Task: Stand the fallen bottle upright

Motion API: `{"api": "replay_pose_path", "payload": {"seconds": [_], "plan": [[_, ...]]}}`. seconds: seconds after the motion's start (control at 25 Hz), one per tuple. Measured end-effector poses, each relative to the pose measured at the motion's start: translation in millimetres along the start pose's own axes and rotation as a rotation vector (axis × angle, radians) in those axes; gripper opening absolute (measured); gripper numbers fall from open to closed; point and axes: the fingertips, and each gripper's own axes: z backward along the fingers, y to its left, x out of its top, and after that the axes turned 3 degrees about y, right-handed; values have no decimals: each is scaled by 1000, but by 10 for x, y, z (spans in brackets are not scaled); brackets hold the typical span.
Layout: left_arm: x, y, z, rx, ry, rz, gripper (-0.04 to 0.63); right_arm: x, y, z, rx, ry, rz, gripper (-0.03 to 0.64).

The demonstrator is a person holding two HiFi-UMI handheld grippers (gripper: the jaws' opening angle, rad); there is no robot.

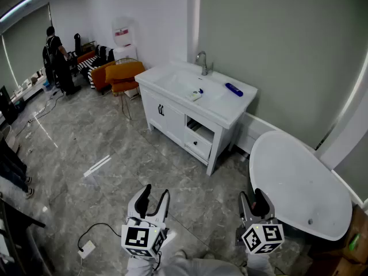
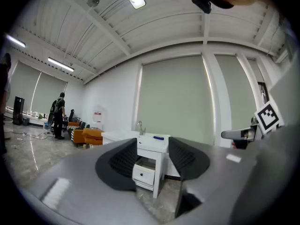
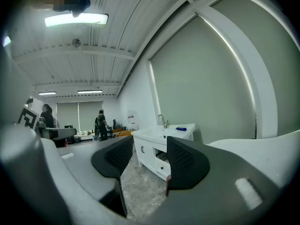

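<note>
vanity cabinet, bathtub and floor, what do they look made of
Vanity cabinet: probably white painted wood or board with a satin finish, judging by the panelled doors and drawer fronts. Bathtub: smooth white acrylic or ceramic, going by its one seamless moulded curve. Floor: polished grey marble-look tile, veined and reflecting a streak of light.

The left tool (image 1: 154,195) and the right tool (image 1: 253,200) each had a smooth light-grey body ending in two dark, curved jaws. At its near end each carried a white cube printed with black square markers, the left cube (image 1: 142,240) and the right cube (image 1: 263,238). Seen from the tools' own cameras, the inner pads (image 2: 123,159) were black with a fine ribbed grid, set into rounded grey shells that each bore a small pale rectangular patch. Pale grey clothing (image 1: 195,267) showed at the near edge between the tools.
</note>
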Motion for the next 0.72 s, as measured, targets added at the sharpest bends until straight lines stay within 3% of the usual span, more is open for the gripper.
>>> {"api": "replay_pose_path", "payload": {"seconds": [0.4, 0.72], "plan": [[-10, 92, -52, -32, -21, -17, 259, -21, 89, -57, -16, -5, 2, 224], [-43, 304, -21, -53, 4, -2, 259, -68, 265, -91, -24, -24, -62, 224]]}}
